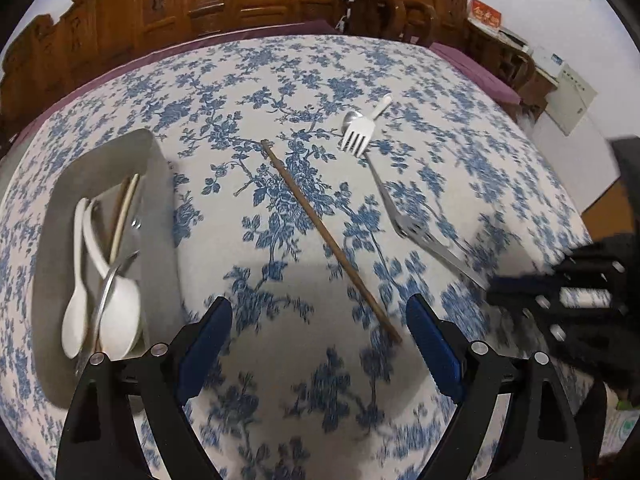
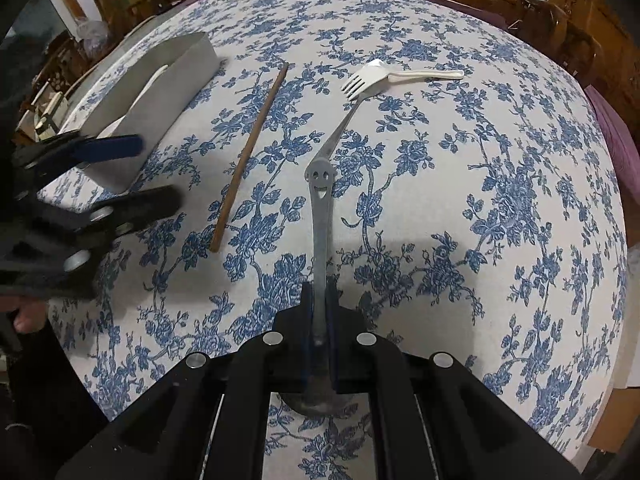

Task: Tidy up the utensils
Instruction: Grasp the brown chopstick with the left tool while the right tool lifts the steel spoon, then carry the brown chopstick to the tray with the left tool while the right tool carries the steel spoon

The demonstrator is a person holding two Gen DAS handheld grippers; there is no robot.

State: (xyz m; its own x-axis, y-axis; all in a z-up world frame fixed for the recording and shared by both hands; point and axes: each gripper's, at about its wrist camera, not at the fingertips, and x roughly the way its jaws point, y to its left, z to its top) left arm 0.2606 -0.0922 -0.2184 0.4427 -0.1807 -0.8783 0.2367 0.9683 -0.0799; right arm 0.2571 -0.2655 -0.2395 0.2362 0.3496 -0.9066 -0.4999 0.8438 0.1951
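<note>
My right gripper (image 2: 319,300) is shut on a metal spoon (image 2: 320,216) with a smiley-face handle, held just above the table. It also shows in the left wrist view (image 1: 424,232). My left gripper (image 1: 320,320) is open and empty over the near end of a brown chopstick (image 1: 328,236), which also lies in the right wrist view (image 2: 250,152). A metal fork (image 2: 352,92) and a white plastic spoon (image 2: 416,75) lie crossed farther back. A grey tray (image 1: 160,208) at the left holds white spoons (image 1: 100,280), chopsticks and metal cutlery.
The table wears a blue floral cloth (image 1: 280,80) with a purple edge (image 1: 476,68). Carved wooden chairs (image 1: 376,12) and cabinets stand behind it. The left gripper shows at the left of the right wrist view (image 2: 92,192), beside the tray (image 2: 160,108).
</note>
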